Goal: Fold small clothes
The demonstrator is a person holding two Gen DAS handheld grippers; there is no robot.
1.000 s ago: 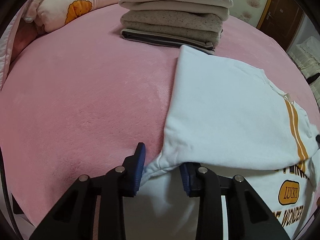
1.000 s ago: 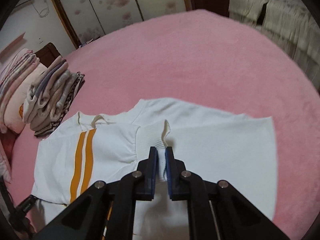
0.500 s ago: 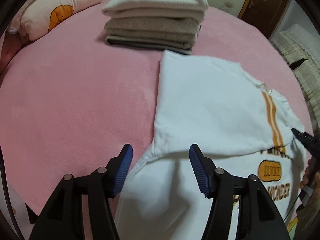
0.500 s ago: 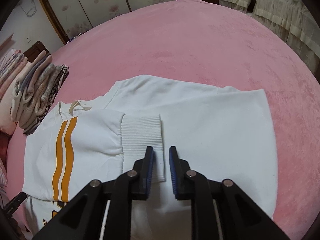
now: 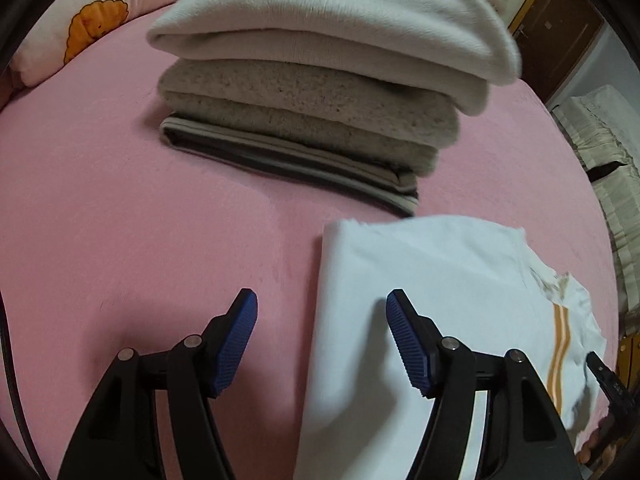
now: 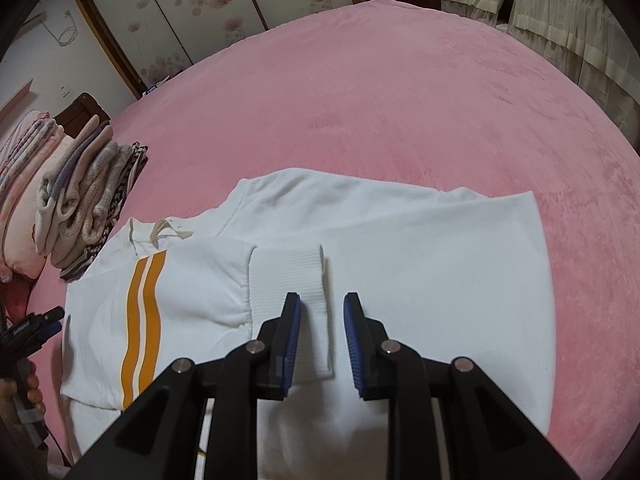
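Pink plush bed cover (image 6: 400,112) carries a white cotton sweatshirt with orange stripes (image 6: 420,264), lying flat, its long axis running away from the stack of folded knit clothes (image 5: 312,92). Its ribbed cuff (image 6: 296,280) is folded across the body. The left hand-held gripper (image 5: 322,312) gapes wide over the sweatshirt's edge; the right hand-held gripper (image 6: 322,312) stands open, empty, straddling the cuff.

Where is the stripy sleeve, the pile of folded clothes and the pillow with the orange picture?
striped sleeve (image 6: 144,312): right wrist view, on its orange stripes.
stack of folded clothes (image 5: 312,92): left wrist view, on the grey middle layer.
pillow (image 5: 96,28): left wrist view, on its orange print.
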